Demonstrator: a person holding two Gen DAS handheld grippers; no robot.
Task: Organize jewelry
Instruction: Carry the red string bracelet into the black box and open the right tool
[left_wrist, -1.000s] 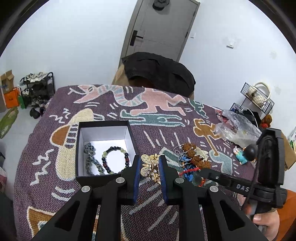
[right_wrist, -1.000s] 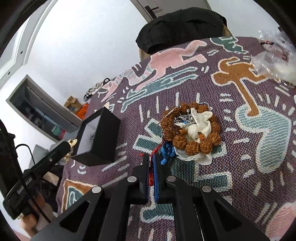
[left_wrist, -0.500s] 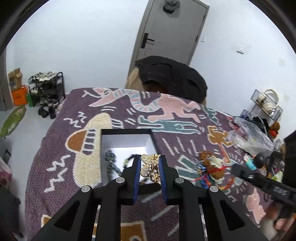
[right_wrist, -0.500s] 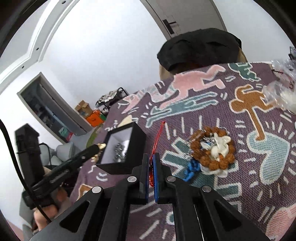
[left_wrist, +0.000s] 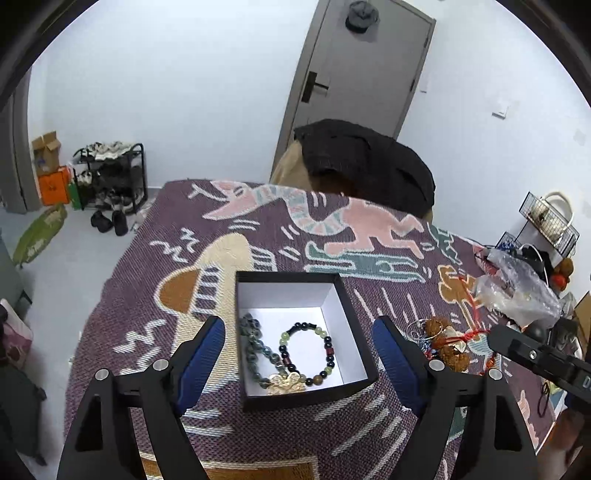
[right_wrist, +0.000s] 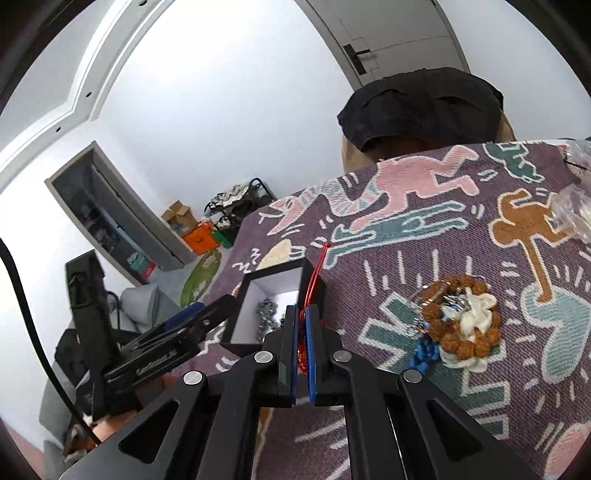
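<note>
A black box with a white inside (left_wrist: 288, 295) stands on the patterned cloth. In it lie a grey-green bead bracelet (left_wrist: 255, 347), a dark bead bracelet (left_wrist: 314, 350) and a gold ornament (left_wrist: 288, 382). My left gripper (left_wrist: 299, 347) is open and empty above the box. My right gripper (right_wrist: 301, 328) is shut on a red cord piece (right_wrist: 314, 280), held up near the box (right_wrist: 258, 306). A brown bead bracelet with a white charm (right_wrist: 465, 321) and blue beads (right_wrist: 424, 354) lie on the cloth to the right.
A patterned purple cloth (left_wrist: 258, 229) covers the table. A clear plastic bag (left_wrist: 517, 288) and clutter sit at the right edge. A chair with a black jacket (left_wrist: 365, 166) stands behind the table.
My left gripper has opened and the gold ornament now lies in the box. My right gripper has lifted the red cord piece and moved left toward the box.
</note>
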